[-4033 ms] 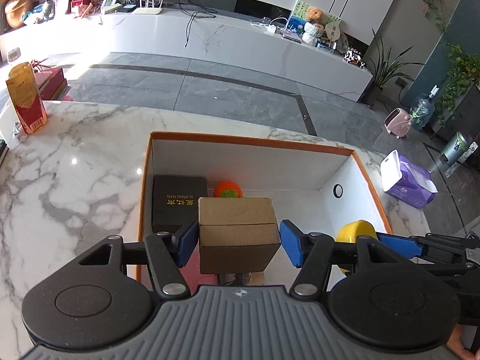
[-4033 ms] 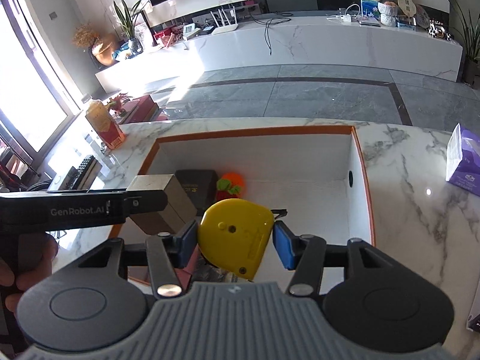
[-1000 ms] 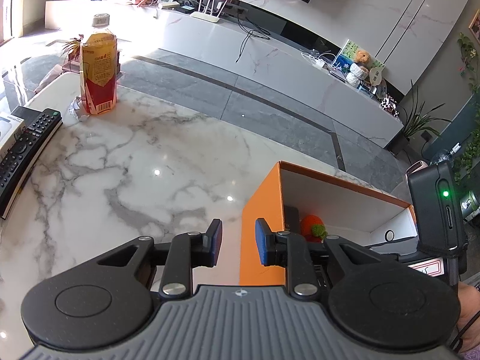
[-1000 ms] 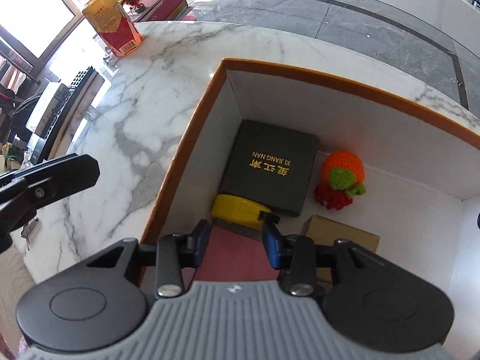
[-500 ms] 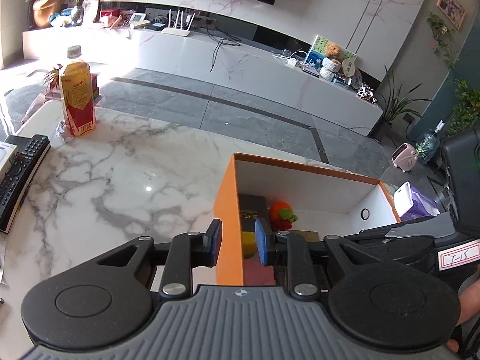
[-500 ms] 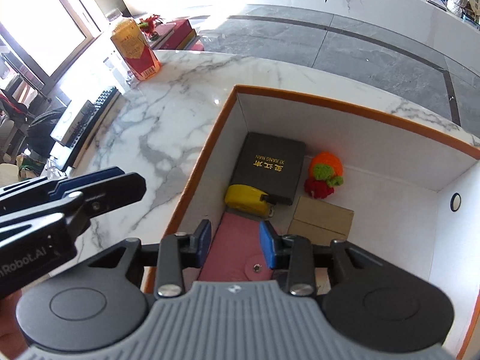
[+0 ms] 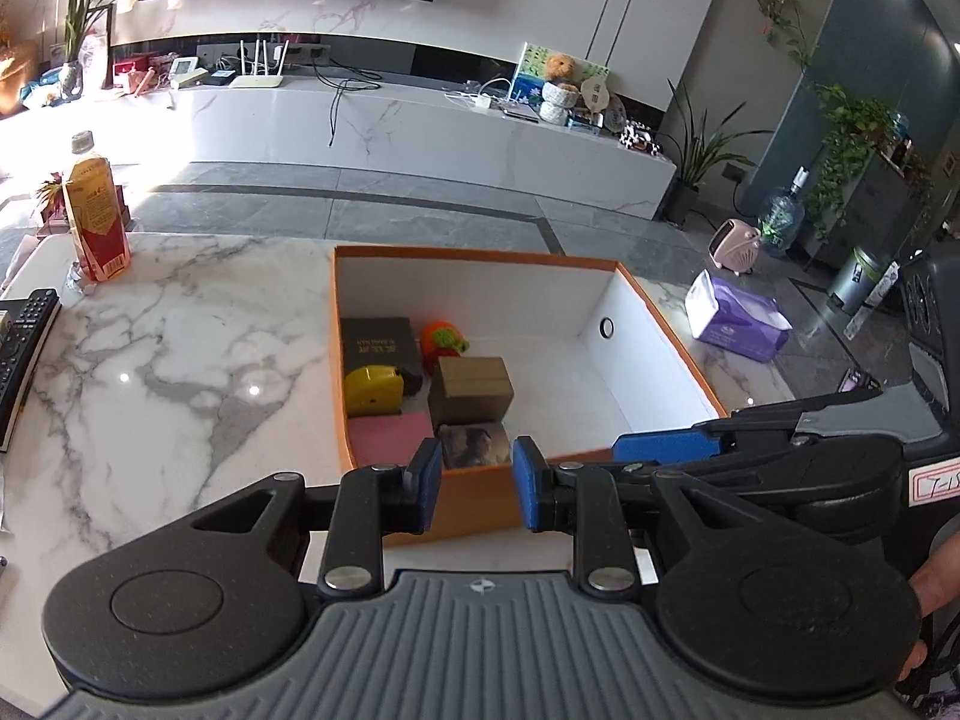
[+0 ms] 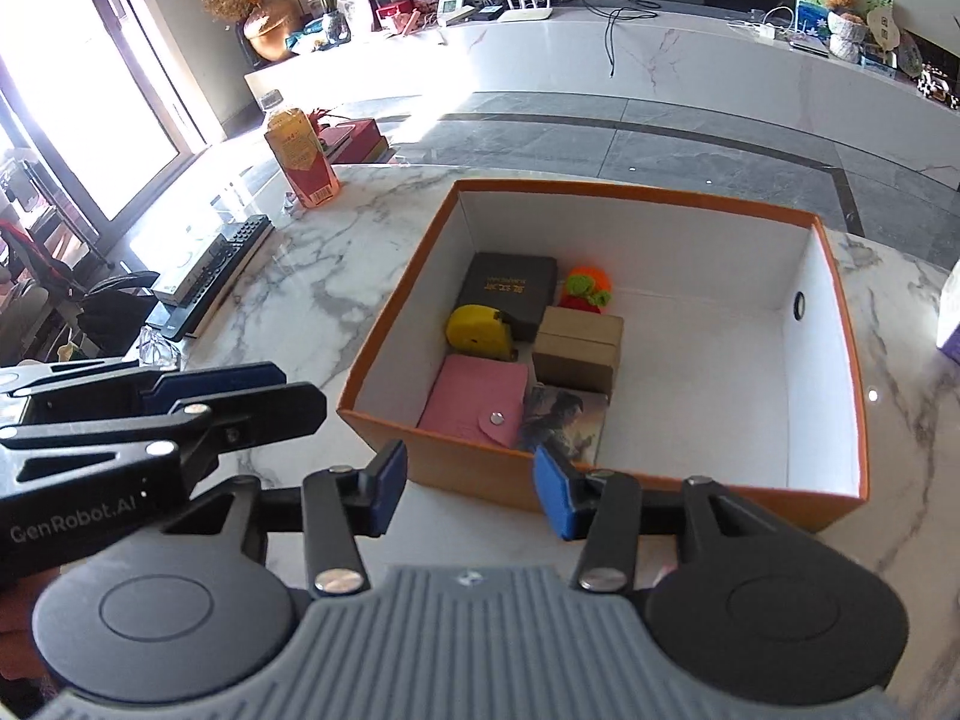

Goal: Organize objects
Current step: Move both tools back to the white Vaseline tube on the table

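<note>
Box (image 8: 630,483) held six items incl. tape measure (image 8: 477,327) and carton (image 8: 576,348), both just dropped in; left gripper (image 7: 477,480) & right gripper (image 8: 471,489) backed off empty, jaws widening; sorting looked near done.

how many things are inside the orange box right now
6, all at its left end: black box, orange knitted toy, yellow tape measure, brown cardboard box, pink wallet, picture card. Smaller things may be hidden.

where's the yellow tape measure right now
In both wrist views the yellow tape measure lies inside the orange box, at its left side, between the black box and the pink wallet.
</note>
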A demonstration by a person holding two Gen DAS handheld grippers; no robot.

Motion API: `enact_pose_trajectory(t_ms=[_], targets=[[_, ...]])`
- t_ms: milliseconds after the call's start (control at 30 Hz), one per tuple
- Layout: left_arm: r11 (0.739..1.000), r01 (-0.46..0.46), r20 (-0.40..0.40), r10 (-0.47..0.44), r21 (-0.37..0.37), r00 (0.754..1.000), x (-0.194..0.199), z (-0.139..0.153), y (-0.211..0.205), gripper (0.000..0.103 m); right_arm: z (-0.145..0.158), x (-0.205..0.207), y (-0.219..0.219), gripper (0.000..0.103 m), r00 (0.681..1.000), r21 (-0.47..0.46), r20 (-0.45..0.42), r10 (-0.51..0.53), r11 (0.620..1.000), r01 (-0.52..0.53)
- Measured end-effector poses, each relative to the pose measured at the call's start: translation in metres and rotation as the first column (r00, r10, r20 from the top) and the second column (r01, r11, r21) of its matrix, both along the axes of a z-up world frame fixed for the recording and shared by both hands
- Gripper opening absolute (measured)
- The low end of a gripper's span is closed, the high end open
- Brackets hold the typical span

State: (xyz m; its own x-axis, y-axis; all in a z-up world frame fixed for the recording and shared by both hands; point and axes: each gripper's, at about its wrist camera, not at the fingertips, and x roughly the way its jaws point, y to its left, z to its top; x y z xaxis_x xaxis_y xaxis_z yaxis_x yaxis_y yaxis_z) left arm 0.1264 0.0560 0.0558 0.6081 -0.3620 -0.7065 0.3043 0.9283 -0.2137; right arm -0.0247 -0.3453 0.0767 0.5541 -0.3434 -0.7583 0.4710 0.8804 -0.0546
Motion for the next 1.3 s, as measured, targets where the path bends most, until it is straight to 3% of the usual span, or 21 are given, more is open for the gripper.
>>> enact_pose_trajectory(t_ms=[267, 500, 633, 767, 900, 1067, 1167, 1300], targets=[[0.993, 0.073, -0.108, -0.063, 0.092, 0.992, -0.038, -0.039, -0.014, 0.037, -0.030, -0.060, 0.008, 0.058, 0.999, 0.012, 0.006, -0.037, 0.999, 0.037], [0.964, 0.119, -0.189, -0.074, 0.237, 0.979, -0.067, -0.081, -0.019, 0.057, -0.079, -0.096, 0.010, 0.058, 0.996, 0.066, -0.047, -0.081, 0.994, 0.084], [0.941, 0.124, -0.217, -0.056, 0.316, 0.975, -0.074, -0.097, -0.020, 0.057, -0.103, -0.101, 0.010, 0.058, 0.994, 0.116, -0.072, -0.079, 0.989, 0.087], [0.943, 0.120, -0.250, -0.040, 0.312, 0.967, -0.072, -0.108, -0.019, 0.057, -0.117, -0.091, 0.013, 0.058, 0.997, 0.154, -0.063, -0.054, 0.986, 0.064], [0.925, 0.123, -0.258, -0.028, 0.359, 0.966, -0.073, -0.115, -0.021, 0.057, -0.125, -0.070, 0.018, 0.065, 0.998, 0.166, -0.056, -0.021, 0.986, 0.030], [0.921, 0.140, -0.280, -0.035, 0.364, 0.959, -0.071, -0.122, -0.022, 0.057, -0.138, -0.045, 0.025, 0.066, 0.997, 0.176, -0.071, 0.020, 0.984, -0.008], [0.920, 0.146, -0.291, -0.037, 0.362, 0.956, -0.069, -0.125, -0.023, 0.057, -0.144, -0.036, 0.026, 0.062, 0.996, 0.173, -0.084, 0.033, 0.985, -0.018], [0.921, 0.154, -0.311, -0.038, 0.358, 0.950, -0.065, -0.129, -0.023, 0.056, -0.152, -0.029, 0.024, 0.046, 0.994, 0.178, -0.104, 0.037, 0.984, -0.018]])
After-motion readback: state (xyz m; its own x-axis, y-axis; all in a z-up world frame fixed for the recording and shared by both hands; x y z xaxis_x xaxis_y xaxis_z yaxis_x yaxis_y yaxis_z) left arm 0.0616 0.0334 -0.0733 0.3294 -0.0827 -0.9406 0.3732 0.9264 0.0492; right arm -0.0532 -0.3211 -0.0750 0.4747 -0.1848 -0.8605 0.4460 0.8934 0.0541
